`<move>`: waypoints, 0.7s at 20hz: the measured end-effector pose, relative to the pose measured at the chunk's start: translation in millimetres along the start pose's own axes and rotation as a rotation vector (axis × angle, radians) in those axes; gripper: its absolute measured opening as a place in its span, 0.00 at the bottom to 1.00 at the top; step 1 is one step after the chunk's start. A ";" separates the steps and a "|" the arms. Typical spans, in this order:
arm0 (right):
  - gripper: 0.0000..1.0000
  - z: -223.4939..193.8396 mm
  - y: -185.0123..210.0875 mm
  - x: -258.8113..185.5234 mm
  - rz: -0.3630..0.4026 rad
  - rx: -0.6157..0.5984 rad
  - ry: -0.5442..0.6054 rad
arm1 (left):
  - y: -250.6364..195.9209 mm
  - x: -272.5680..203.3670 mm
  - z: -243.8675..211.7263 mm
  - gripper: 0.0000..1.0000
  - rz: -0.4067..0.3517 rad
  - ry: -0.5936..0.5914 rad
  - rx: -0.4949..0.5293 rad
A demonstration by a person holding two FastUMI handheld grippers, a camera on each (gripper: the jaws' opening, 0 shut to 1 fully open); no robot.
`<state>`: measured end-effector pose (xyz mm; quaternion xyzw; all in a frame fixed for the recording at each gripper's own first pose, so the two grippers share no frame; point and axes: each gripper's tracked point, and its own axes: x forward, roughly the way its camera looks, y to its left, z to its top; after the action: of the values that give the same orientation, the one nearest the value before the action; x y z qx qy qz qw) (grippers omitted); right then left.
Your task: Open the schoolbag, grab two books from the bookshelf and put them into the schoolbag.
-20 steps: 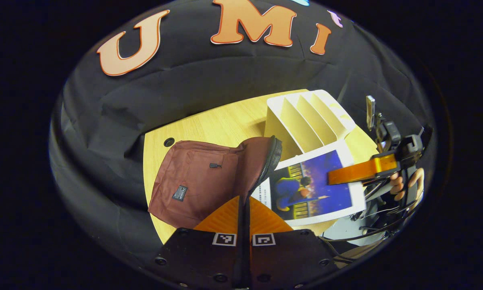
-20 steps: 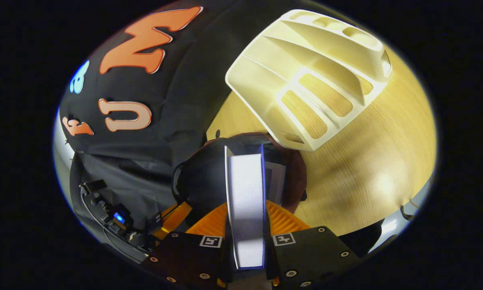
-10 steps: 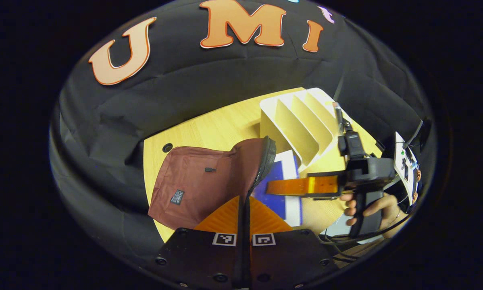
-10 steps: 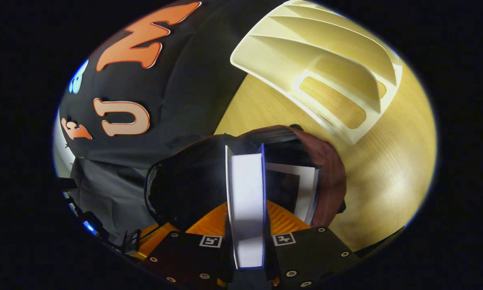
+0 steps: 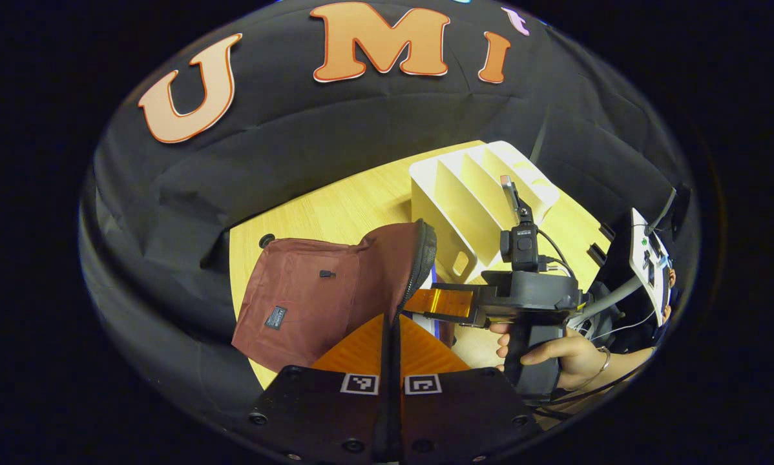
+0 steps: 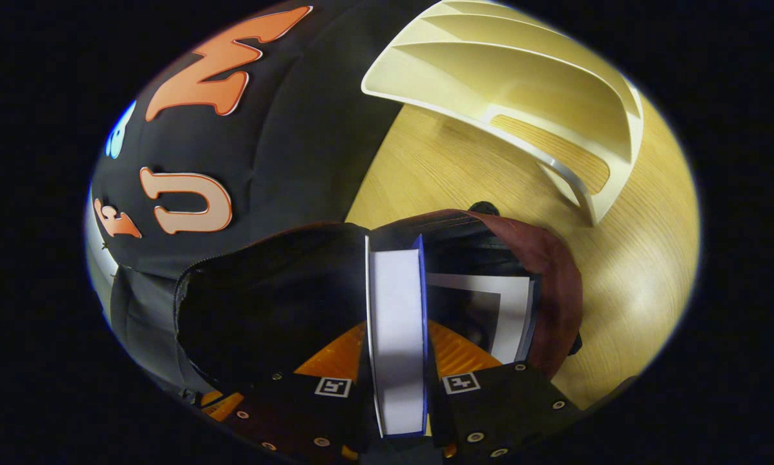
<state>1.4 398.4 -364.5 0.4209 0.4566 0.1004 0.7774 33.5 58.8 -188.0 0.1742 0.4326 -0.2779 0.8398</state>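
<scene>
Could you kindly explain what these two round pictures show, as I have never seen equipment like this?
No robot here: a person holds hand-held tongs in each hand, with a camera riding on each. The left gripper view looks over the left tongs, shut on the zip edge of the maroon schoolbag, holding it open on the wooden table. It also shows the hand carrying the right tongs. The right gripper view looks along the right tongs, shut on a book going into the bag, beside another book already inside. The cream bookshelf stands behind.
</scene>
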 end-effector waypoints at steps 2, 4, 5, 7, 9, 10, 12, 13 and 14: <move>0.45 -7.2 -22.1 -1.2 -0.113 -0.042 0.038 | 2.1 4.4 -1.0 0.01 0.003 0.008 -0.015; 0.64 -19.1 -38.4 -5.7 -0.196 -0.084 0.094 | 2.2 6.0 -6.4 0.01 0.001 0.016 -0.017; 0.81 -22.2 -42.4 -8.9 -0.220 -0.088 0.114 | 1.1 7.4 -7.5 0.01 -0.002 0.019 -0.019; 1.00 -32.6 -45.9 -14.3 -0.246 -0.094 0.145 | 1.3 7.3 -11.4 0.00 -0.003 0.024 -0.023; 0.98 -34.7 -48.5 -21.8 -0.262 -0.107 0.159 | 2.2 8.0 -13.5 0.00 0.001 0.029 -0.025; 0.98 -33.2 -47.5 -26.2 -0.257 -0.105 0.156 | 2.8 7.4 -14.8 0.01 0.004 0.029 -0.025; 0.98 -26.4 -50.4 -39.7 -0.242 -0.097 0.146 | 3.9 6.6 -17.4 0.01 0.009 0.032 -0.029; 0.98 -21.2 -50.1 -44.4 -0.240 -0.100 0.141 | 2.8 8.1 -17.8 0.01 0.009 0.033 -0.031; 0.98 -17.0 -52.9 -50.8 -0.243 -0.105 0.135 | 1.9 9.0 -18.9 0.01 0.009 0.034 -0.033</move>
<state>-52.8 347.5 -376.0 0.3136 0.5497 0.0574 0.7721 27.0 67.5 -206.0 0.1672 0.4506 -0.2640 0.8362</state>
